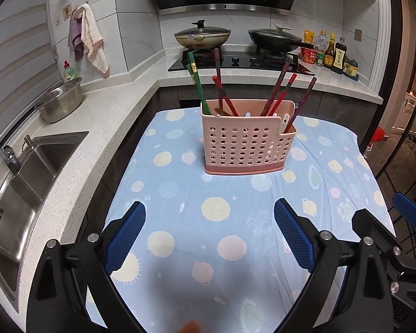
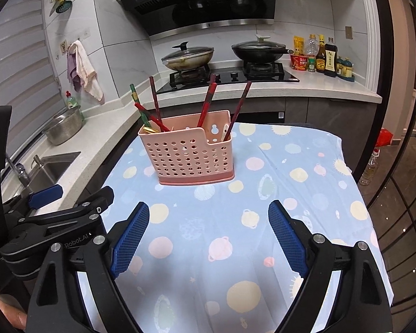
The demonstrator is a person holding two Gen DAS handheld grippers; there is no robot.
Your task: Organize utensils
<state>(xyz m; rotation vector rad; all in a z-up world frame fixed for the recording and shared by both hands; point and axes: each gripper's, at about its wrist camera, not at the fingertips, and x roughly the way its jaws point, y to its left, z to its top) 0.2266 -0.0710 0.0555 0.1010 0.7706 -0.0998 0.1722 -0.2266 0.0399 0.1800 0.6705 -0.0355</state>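
Left gripper point(image 1: 209, 236) nearest, low over the table w/ its blue pads point(image 1: 126, 238) spread wide, nothing btwn them, only cloth point(image 1: 180, 194) below. Right gripper point(image 2: 208, 236) just beside it, to its right, same pose: jaws wide apart, holding nothing. In the right view the left gripper shows at the left edge; in the left view part of the right gripper shows at the right edge. A bit of a hand point(image 2: 11, 313) shows at the lower left corner of the right view.

Cloth is light blue w/ planet and sun print, covers the whole table top.

Mid-table, beyond both grippers and apart from them: pink holder point(image 1: 246, 141), perforated, upright on the cloth, front wall stepped lower at its right end. Utensils already inside: green chopsticks point(image 1: 198, 83) lean left at the left end, red chopsticks point(image 1: 224, 97) next to them, more red ones point(image 1: 278, 88) lean right in the mid and right parts. A pale spoon handle point(image 1: 284, 120) pokes up in the low right section. Something gold-coloured point(image 2: 149, 130) lies in the left end, can't tell what.

Left of table: sink point(image 1: 27, 180) w/ tap, steel colander point(image 1: 61, 100) on the counter, green soap bottle point(image 1: 68, 70) behind it, towels point(image 1: 91, 38) on wall hooks.

Far: stove point(image 1: 235, 61) w/ two lidded pans point(image 1: 202, 36), hood above, sauce bottles point(image 1: 330, 52) at the far right of the counter.
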